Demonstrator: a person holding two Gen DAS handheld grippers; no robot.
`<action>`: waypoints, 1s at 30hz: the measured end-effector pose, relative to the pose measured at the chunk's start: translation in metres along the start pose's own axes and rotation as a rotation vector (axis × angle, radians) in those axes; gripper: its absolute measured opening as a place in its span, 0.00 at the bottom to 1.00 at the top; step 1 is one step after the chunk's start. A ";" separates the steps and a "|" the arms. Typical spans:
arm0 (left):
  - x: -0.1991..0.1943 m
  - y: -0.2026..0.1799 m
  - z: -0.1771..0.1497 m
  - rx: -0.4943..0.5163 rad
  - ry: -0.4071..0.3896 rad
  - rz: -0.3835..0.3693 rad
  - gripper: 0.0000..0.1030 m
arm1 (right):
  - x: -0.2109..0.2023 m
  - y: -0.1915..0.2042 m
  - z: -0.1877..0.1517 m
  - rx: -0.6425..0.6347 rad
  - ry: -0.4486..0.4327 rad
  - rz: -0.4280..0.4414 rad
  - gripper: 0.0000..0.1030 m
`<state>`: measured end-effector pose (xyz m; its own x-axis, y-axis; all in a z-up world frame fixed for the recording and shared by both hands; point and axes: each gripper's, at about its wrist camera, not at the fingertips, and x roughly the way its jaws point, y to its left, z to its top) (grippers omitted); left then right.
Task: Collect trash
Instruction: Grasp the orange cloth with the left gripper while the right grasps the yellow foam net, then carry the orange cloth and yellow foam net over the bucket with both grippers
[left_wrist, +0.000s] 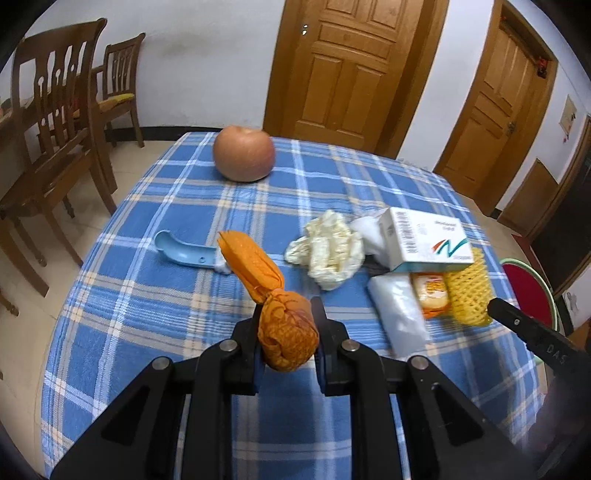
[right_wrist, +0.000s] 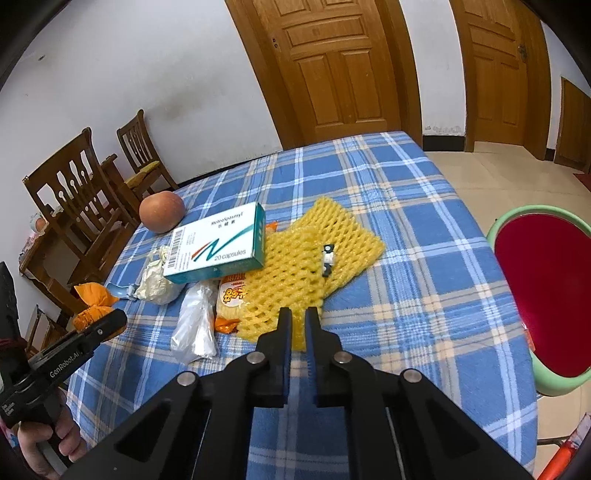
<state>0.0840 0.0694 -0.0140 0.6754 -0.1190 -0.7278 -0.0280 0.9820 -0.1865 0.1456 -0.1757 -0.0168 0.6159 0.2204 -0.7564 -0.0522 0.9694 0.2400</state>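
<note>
My left gripper (left_wrist: 286, 325) is shut on a knotted orange net bag (left_wrist: 284, 328) and holds it above the blue plaid tablecloth (left_wrist: 147, 314); the bag also shows in the right wrist view (right_wrist: 92, 302). My right gripper (right_wrist: 298, 317) is shut on the near edge of a yellow foam fruit net (right_wrist: 295, 266). Beside the net lie a snack packet (right_wrist: 231, 299), a clear plastic bag (right_wrist: 195, 328), a medicine box (right_wrist: 218, 245) and crumpled cream paper (right_wrist: 155, 280). In the left wrist view these are the net (left_wrist: 469, 291), box (left_wrist: 424, 240), bag (left_wrist: 400, 314) and paper (left_wrist: 328, 251).
An apple (left_wrist: 243, 153) sits at the far side of the table. A light blue curved plastic piece (left_wrist: 184, 249) lies left of the pile. A green-rimmed red stool (right_wrist: 546, 295) stands right of the table. Wooden chairs (left_wrist: 55, 129) stand at the left. Doors are behind.
</note>
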 end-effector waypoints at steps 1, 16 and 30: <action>-0.002 -0.002 0.000 0.003 -0.002 -0.003 0.20 | -0.002 0.000 0.000 0.001 -0.003 0.000 0.08; -0.020 -0.033 0.000 0.057 -0.023 -0.059 0.20 | -0.056 -0.019 -0.006 0.039 -0.116 -0.005 0.06; -0.030 -0.061 0.002 0.102 -0.045 -0.108 0.20 | -0.096 -0.034 -0.002 0.045 -0.224 -0.031 0.06</action>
<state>0.0664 0.0135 0.0207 0.7031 -0.2203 -0.6761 0.1199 0.9739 -0.1927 0.0866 -0.2299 0.0466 0.7764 0.1563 -0.6106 0.0012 0.9684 0.2494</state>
